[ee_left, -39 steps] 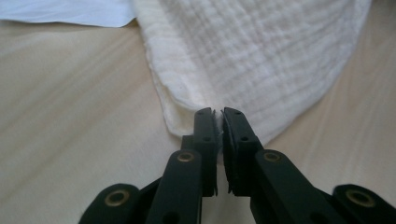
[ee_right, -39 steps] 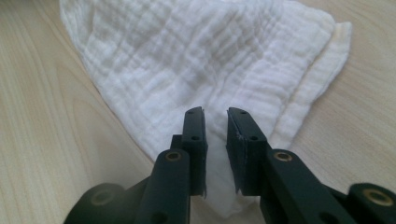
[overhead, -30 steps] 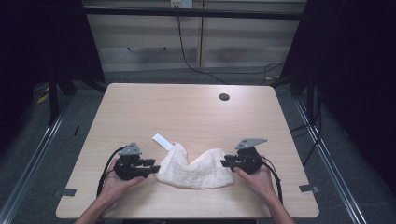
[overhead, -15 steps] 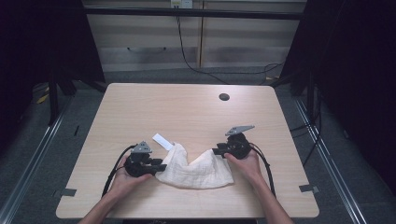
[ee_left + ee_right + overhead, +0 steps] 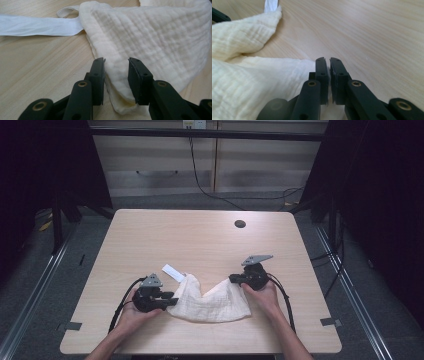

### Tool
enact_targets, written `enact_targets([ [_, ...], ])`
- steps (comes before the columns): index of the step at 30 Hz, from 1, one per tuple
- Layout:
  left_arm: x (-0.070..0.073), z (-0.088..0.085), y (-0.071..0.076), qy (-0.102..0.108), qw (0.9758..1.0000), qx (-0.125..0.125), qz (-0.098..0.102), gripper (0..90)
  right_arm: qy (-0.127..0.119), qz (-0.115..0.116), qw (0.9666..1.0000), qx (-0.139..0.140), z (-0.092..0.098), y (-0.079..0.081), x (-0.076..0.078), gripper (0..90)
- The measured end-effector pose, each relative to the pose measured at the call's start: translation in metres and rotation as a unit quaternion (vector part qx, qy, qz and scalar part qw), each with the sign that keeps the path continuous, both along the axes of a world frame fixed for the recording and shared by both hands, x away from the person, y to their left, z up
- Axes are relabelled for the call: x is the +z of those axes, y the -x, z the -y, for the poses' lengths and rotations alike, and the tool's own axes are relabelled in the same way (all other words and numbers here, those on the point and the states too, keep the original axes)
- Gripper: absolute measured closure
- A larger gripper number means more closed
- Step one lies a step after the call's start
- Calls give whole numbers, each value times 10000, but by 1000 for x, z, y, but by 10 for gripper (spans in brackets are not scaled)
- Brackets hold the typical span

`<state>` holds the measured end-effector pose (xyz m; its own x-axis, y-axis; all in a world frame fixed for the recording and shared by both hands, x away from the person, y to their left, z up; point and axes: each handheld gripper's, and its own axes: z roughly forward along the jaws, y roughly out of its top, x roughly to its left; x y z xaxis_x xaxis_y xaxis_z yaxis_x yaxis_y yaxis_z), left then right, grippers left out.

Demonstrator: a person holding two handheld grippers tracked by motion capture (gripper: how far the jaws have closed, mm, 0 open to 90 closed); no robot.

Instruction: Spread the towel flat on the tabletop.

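High view first: the cream cloth [image 5: 210, 300] is seen lying rumpled in the lower middle of the frame, on the pale wooden table [image 5: 200, 245], with a white tag [image 5: 173, 272] sticking out at its upper left corner. It is sagging in a shallow V between two raised corners, so it is not yet spread or folded flat.

At the cloth's left edge, the left gripper [image 5: 116, 80] is set with its jaws part-way closed around a thick folded hem; in the left gripper view the fabric is bunched between the pads and appears to be pinched, though a small gap at one side is left.

At the cloth's upper right corner, the right gripper [image 5: 329, 80] has just been closing; its jaws are now nearly together, and a thin edge of cloth is seen running in between them.

Judged from this, both corners are being secured. Lifting, stretching and laying the cloth out are still to be done.
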<state>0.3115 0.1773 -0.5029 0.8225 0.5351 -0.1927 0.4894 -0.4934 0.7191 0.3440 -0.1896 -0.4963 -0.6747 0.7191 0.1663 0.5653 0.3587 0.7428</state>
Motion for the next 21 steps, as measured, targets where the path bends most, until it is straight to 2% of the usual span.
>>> enact_targets([
  [3,0,-1,1,-8,10000,-6,-7,658,-104,35,9999,-27,2,1,4,856],
  [4,1,0,4,-56,10000,3,-43,658,-275,90,9996,-20,4,3,9,860],
  [6,2,0,6,-91,9999,-54,-36,658,-370,126,9992,6,5,5,13,862],
  [8,4,1,15,-138,9997,-180,-100,658,-387,124,9992,53,4,9,17,864],
  [11,8,-2,17,-79,9998,-181,-97,657,-395,150,9990,113,5,13,20,865],
  [14,18,-9,7,180,9998,33,-16,639,-398,129,9991,119,5,13,21,865],
  [16,28,-13,-6,341,9991,216,108,630,-362,102,9992,139,6,13,20,865],
  [18,30,-14,-11,401,9989,179,135,700,-332,97,9993,139,6,12,19,865],
  [19,33,-14,-18,461,9986,194,155,705,-371,66,9993,84,8,13,17,865],
  [20,37,-13,-31,689,9968,393,107,705,-371,51,9993,77,8,12,16,865],
  [21,37,-13,-31,689,9968,393,107,705,-371,51,9993,77,8,12,16,865],
])
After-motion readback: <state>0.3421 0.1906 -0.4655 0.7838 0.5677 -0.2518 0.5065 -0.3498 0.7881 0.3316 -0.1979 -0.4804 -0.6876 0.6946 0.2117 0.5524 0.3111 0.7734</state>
